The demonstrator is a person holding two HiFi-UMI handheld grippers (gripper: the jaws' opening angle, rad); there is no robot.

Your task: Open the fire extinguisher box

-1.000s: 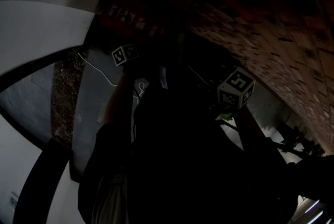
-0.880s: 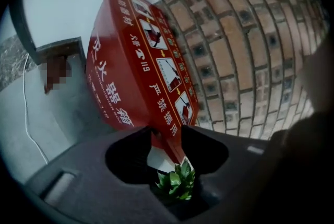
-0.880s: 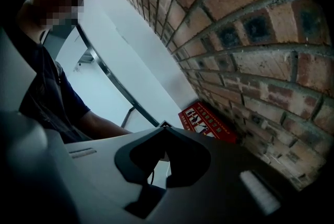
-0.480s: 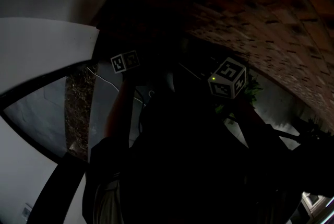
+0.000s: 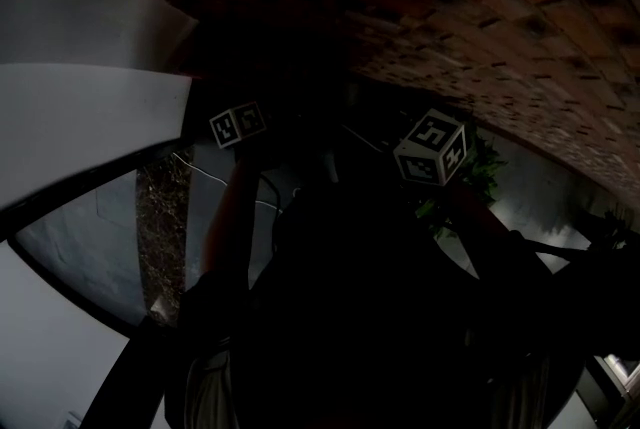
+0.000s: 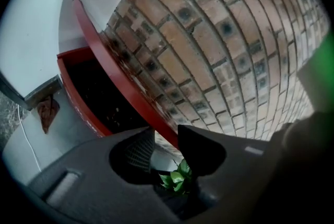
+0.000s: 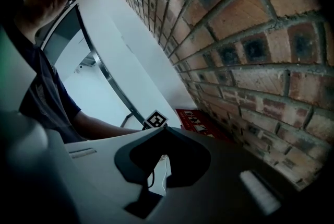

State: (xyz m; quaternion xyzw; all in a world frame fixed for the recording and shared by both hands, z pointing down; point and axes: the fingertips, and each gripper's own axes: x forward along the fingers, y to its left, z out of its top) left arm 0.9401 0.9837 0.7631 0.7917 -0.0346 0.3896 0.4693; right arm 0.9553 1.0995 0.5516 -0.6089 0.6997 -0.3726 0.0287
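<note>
The red fire extinguisher box (image 6: 78, 87) stands against the brick wall (image 6: 235, 50), its inside dark. Its red door (image 6: 120, 71) is swung out, and its edge runs down into the gap of my left gripper (image 6: 163, 137). That gripper's jaws have just been closing and now hold this edge. In the right gripper view the door (image 7: 201, 121) shows white print, with the left gripper's marker cube (image 7: 155, 119) beside it. My right gripper (image 7: 162, 130) is shut with nothing in it. The head view is very dark; only the two marker cubes (image 5: 238, 124) (image 5: 432, 149) show.
A green plant (image 6: 175, 178) (image 5: 480, 162) stands low by the wall. A white cable (image 6: 26, 139) lies on the grey floor, and a brown scrap (image 6: 47, 110) sits left of the box. A white wall (image 6: 31, 24) adjoins the bricks. The person's forearm (image 7: 99, 126) reaches toward the box.
The head view has tilted, so the floor strip sits lower in the picture. The right gripper's cube has moved up and left and turned another face. The left cube keeps nearly its place.
</note>
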